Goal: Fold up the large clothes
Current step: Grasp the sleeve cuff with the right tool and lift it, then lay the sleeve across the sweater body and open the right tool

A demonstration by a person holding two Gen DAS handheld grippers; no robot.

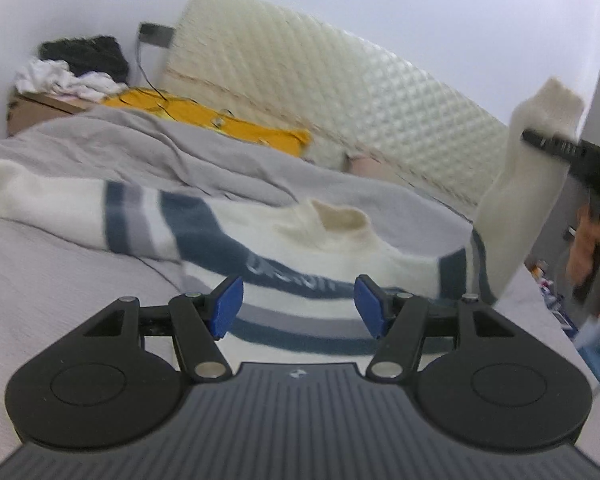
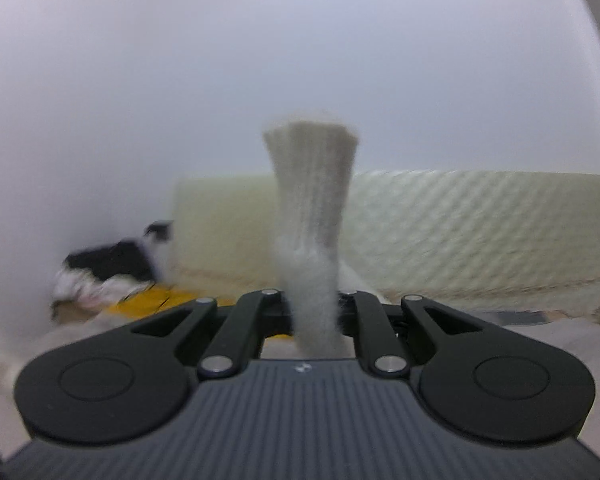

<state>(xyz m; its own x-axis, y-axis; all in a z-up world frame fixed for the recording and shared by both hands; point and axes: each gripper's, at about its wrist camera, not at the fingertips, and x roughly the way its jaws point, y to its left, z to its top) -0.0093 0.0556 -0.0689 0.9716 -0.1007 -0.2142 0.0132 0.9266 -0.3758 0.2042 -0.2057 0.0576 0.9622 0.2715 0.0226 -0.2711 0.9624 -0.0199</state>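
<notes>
1. The sweater (image 1: 284,248) — cream with blue and grey stripes — lies spread across the grey bed (image 1: 60,280), front up, ready for folding.
2. The right gripper (image 2: 316,304) is clenched on the sleeve cuff (image 2: 312,208), lifting it clear, likely to swing it inward.
3. The left gripper (image 1: 296,304) hovers over the hem, jaws apart and empty — probably free to pin the body.

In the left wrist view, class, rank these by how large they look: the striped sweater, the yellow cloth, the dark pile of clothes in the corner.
1. striped sweater, though it lies nearest the camera.
2. yellow cloth.
3. dark pile of clothes, farthest away, so its true size is unsure.
</notes>
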